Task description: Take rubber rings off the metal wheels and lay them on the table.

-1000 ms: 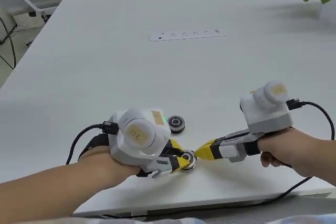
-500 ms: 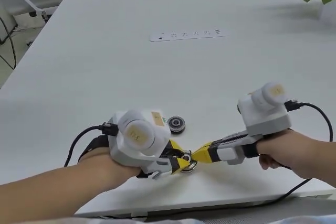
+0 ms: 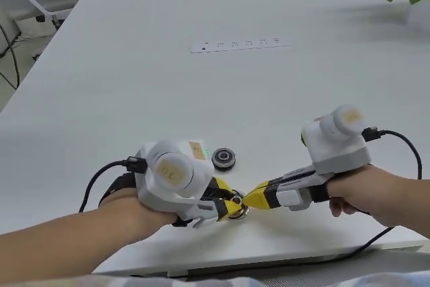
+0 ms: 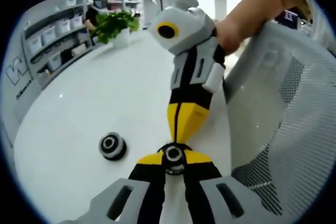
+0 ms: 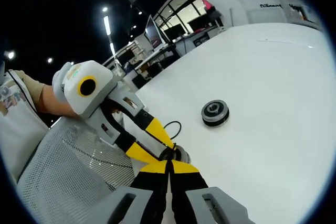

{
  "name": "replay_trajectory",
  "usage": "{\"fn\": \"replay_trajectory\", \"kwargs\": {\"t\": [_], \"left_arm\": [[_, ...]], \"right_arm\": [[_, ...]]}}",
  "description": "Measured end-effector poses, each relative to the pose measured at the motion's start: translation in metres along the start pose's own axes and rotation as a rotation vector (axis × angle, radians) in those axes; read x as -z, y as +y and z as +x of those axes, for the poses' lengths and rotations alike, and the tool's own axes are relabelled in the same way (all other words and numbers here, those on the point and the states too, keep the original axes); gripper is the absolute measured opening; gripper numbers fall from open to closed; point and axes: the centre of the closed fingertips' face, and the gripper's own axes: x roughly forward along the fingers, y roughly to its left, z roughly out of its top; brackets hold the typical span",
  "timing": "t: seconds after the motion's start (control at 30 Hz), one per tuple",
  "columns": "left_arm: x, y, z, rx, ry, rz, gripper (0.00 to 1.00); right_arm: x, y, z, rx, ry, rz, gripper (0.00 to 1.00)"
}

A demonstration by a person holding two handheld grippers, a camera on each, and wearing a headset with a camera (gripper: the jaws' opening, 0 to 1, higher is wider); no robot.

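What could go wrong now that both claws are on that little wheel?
The left claw grips the wheel just by its tips, so the wheel might pop free when the right claw tugs at it. The right claw's tips look shut to a thin point, so they may slip off without catching the rubber. This is all close to the front edge of the table, so a loose wheel could roll off.

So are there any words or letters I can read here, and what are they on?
"W": big letter on the wall sign, rest cut off.
Smaller line beneath it: too blurred.
Yellow sticker on the left gripper: blurred.
Marks on the power strip: too small.
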Motion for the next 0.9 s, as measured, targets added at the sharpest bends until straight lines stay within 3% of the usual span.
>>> {"fn": "replay_trajectory", "kwargs": {"t": [0.2, 0.37, 0.43, 0.57, 0.9], "left_arm": [[-0.001, 0.000, 0.000, 0.009, -0.002, 0.021, 0.14], [-0.001, 0.000, 0.000, 0.021, -0.001, 0.001, 0.15], [-0.001, -0.001, -0.001, 0.032, 0.001, -0.005, 0.22], [-0.001, -0.005, -0.003, 0.041, 0.013, 0.013, 0.23], [-0.012, -0.008, -0.018, 0.056, -0.033, -0.020, 0.31]], "right_arm": [[0.000, -0.001, 0.002, 0.011, 0.015, -0.041, 0.00], [-0.002, -0.002, 0.001, 0.010, 0.018, -0.048, 0.00], [-0.003, -0.001, 0.000, 0.010, 0.013, -0.048, 0.00], [-0.005, -0.001, -0.001, 0.013, 0.008, -0.055, 0.00], [-0.009, 0.003, -0.005, 0.002, -0.004, -0.063, 0.00]]}}
